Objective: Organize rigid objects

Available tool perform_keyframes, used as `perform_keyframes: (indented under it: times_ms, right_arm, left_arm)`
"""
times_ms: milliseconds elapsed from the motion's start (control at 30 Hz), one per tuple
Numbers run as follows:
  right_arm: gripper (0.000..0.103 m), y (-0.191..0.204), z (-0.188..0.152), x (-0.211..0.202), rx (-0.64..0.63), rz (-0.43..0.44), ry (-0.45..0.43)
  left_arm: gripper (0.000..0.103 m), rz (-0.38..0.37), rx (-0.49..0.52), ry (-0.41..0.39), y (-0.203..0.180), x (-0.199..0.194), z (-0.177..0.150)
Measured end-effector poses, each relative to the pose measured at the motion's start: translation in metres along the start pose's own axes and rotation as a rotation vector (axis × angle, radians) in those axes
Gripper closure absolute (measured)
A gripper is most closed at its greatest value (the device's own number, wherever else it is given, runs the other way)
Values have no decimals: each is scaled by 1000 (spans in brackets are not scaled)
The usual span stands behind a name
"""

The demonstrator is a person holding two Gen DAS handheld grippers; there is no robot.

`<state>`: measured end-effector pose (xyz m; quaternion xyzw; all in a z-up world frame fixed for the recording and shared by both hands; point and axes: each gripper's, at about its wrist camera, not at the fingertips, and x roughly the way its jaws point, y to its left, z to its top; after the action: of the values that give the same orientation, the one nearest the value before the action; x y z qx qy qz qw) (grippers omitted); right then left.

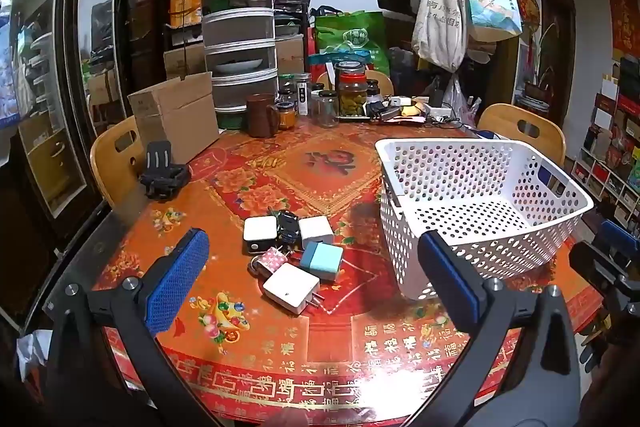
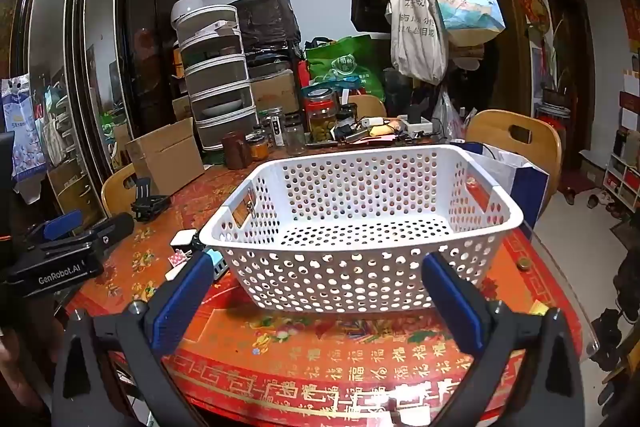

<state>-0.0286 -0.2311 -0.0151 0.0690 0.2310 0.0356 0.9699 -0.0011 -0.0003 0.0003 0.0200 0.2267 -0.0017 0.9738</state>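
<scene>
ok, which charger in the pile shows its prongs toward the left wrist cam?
The flat white charger at the pile's near edge: its two metal prongs stick out on the near right. The teal-topped charger just behind shows no prongs.

left hand-held gripper (image 1: 314, 269) spread wide | chargers (image 1: 294, 257) clustered | basket (image 1: 480, 211) right

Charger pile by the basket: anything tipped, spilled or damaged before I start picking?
Nothing looks damaged or spilled. The chargers are just jumbled: the white charger lies flat with its prongs out toward the white basket, the teal one overlaps neighbours. The basket stands upright, empty.
</scene>
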Motion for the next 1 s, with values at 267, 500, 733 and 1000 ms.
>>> perform_keyframes:
  times_ms: [267,500,733,1000]
  right_arm:
    - [0,0,0,0,4,4,1]
    - [0,-8,0,0,6,9,3]
    - [0,1,0,-1,1,9,2]
    - [0,0,1,-2,0,9,3]
  left_arm:
    - [0,-22,-45,32,7,3,0]
    - [0,-17,-30,32,5,3,-2]
    - [0,-18,-30,35,4,5,-3]
    - [0,-21,-26,38,4,8,-4]
